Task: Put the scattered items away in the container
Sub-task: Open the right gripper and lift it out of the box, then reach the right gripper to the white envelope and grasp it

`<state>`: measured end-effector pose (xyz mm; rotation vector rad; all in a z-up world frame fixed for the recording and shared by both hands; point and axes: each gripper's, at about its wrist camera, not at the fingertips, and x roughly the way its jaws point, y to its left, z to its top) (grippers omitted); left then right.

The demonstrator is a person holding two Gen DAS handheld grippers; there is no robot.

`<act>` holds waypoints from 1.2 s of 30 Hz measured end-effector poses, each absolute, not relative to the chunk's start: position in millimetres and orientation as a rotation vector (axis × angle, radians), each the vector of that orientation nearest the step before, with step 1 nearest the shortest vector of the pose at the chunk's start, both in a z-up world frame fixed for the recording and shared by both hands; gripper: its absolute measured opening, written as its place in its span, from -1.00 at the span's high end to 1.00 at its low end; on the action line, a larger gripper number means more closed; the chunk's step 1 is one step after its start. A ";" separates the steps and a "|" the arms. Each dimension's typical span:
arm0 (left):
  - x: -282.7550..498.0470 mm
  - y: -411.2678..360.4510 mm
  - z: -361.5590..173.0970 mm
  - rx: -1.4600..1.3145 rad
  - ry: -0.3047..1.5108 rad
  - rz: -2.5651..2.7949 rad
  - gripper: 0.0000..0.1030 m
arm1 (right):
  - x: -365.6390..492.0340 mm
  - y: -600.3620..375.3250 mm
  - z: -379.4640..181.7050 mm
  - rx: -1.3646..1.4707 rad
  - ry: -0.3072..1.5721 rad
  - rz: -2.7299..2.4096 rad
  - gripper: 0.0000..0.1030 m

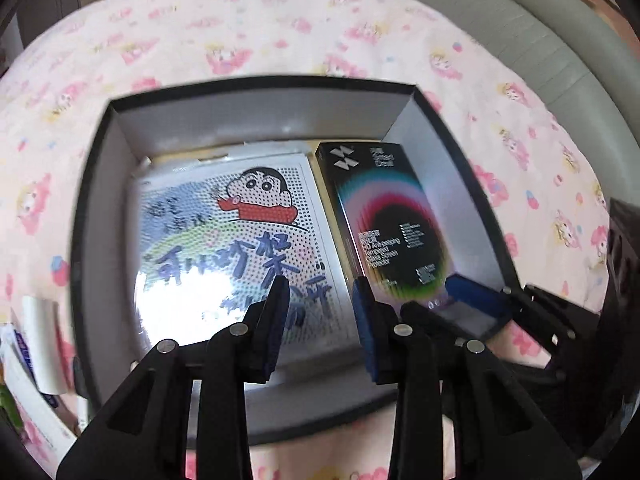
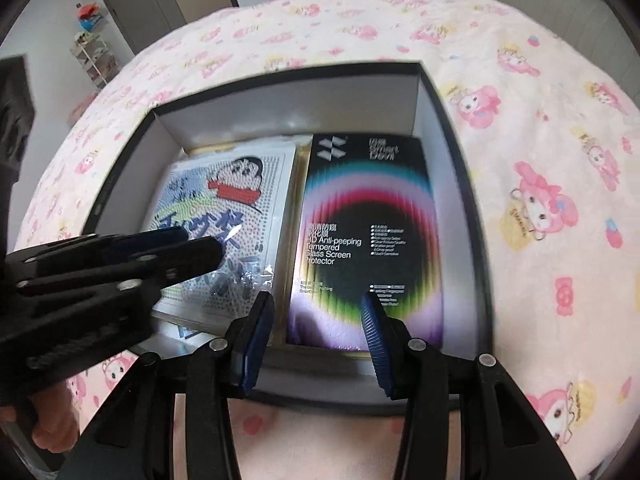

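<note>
Two handheld grippers hover over an open black box (image 2: pixel 460 128) set on a bed (image 2: pixel 520 80) spread with pink cartoon-print bedding. The right gripper (image 2: pixel 318 340), its jaws spread wide and holding nothing, sits at the bottom centre of its frame, directly above the near end of a screen protector package (image 2: pixel 360 220) lying flat along the box's right side, its long axis running away from the camera. The left gripper (image 1: pixel 322 328), likewise open and empty, hangs over a glossy cartoon-print packet (image 1: pixel 224 240) on the box's left. More items (image 1: pixel 24 360) lie at the lower left edge, nearer the left gripper.
</note>
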<state>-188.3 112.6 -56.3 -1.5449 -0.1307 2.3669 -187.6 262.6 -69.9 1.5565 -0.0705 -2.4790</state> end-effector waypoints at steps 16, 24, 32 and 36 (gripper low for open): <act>-137.7 90.7 8.0 -1.316 -0.202 2.425 0.23 | -136.8 247.5 -14.7 1.401 -0.140 -2.524 0.18; -97.9 69.2 20.2 -1.276 -0.178 2.473 0.22 | -112.4 228.5 -3.0 1.349 -0.154 -2.525 0.18; -64.1 36.6 18.8 -1.268 -0.242 2.517 0.21 | -87.5 192.4 6.3 1.283 -0.069 -2.480 0.17; -45.8 15.4 13.0 -1.277 -0.286 2.543 0.21 | -76.3 168.3 2.3 1.262 -0.026 -2.427 0.17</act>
